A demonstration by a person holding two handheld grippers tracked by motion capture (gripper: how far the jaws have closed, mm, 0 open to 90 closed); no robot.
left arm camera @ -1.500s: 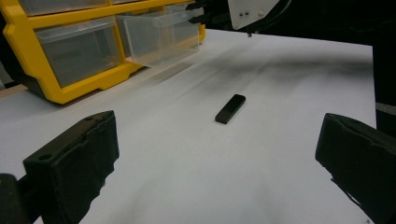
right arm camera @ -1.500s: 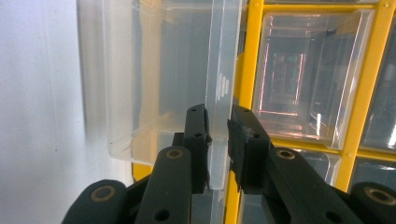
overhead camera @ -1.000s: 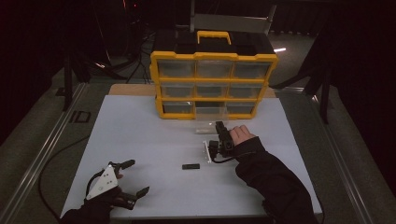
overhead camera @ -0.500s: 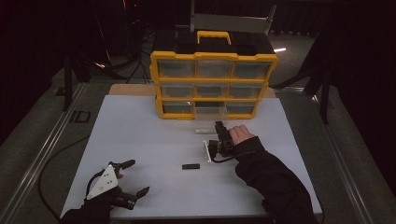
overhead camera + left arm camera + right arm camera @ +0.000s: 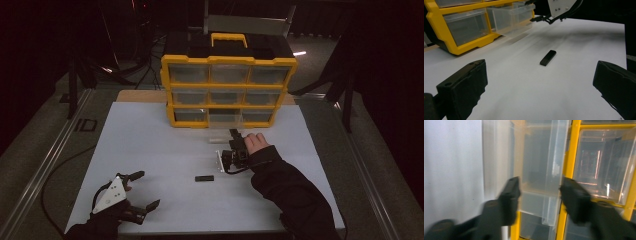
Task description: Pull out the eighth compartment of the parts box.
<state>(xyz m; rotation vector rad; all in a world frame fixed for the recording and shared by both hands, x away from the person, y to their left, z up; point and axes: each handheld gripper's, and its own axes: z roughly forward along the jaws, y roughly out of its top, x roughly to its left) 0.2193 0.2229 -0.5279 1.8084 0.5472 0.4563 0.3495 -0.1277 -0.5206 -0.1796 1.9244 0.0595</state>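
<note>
Drawer (image 5: 541,177) pulled out; right claw (image 5: 539,192) open astride it.

One yellow organizer (image 5: 228,90) with nine clear drawers, one small black stick (image 5: 204,178), two grippers.

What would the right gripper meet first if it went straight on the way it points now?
Most likely the pulled-out clear drawer in the bottom row of the yellow organizer. The right gripper has its jaws open on either side of the drawer's front; the remaining depth is unclear.
</note>
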